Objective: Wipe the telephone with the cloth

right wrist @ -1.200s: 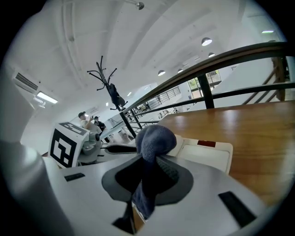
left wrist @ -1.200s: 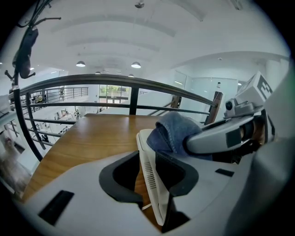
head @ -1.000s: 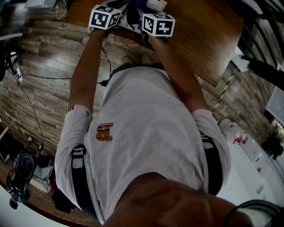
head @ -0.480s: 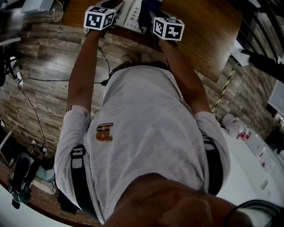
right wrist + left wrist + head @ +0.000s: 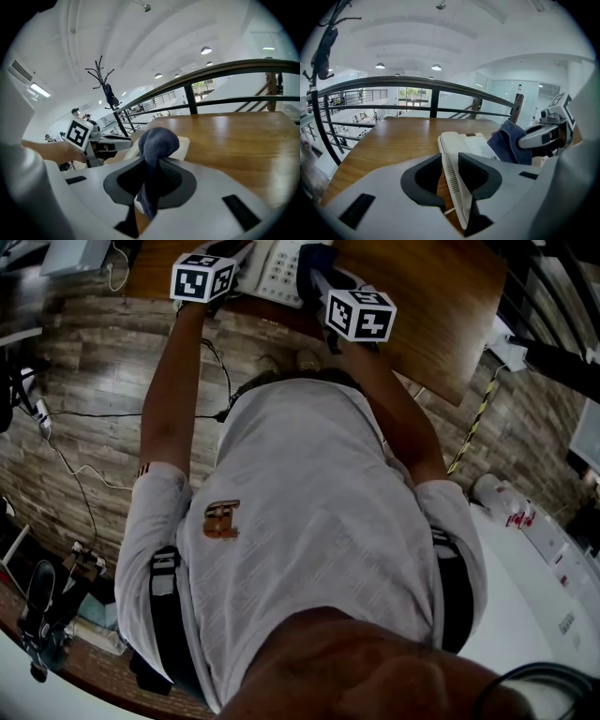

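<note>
The left tool (image 5: pixel 451 174) is clamping the near side edge of the telephone (image 5: pixel 474 147), probably pinning it so that it is not sliding on the wooden surface (image 5: pixel 389 140) during rubbing. The right tool (image 5: pixel 151 180) is gripping the dark blue cloth (image 5: pixel 157 139) tightly, and the cloth's bunched end is apparently resting against the telephone's right side. Wiping seems to be under way, with the telephone's keypad area lying uncovered.

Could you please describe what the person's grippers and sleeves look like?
The left gripper and right gripper have pale grey bodies, dark and rounded around the jaws. Each carries a white cube printed with black square markers. The person wears a white shirt with short sleeves.
</note>
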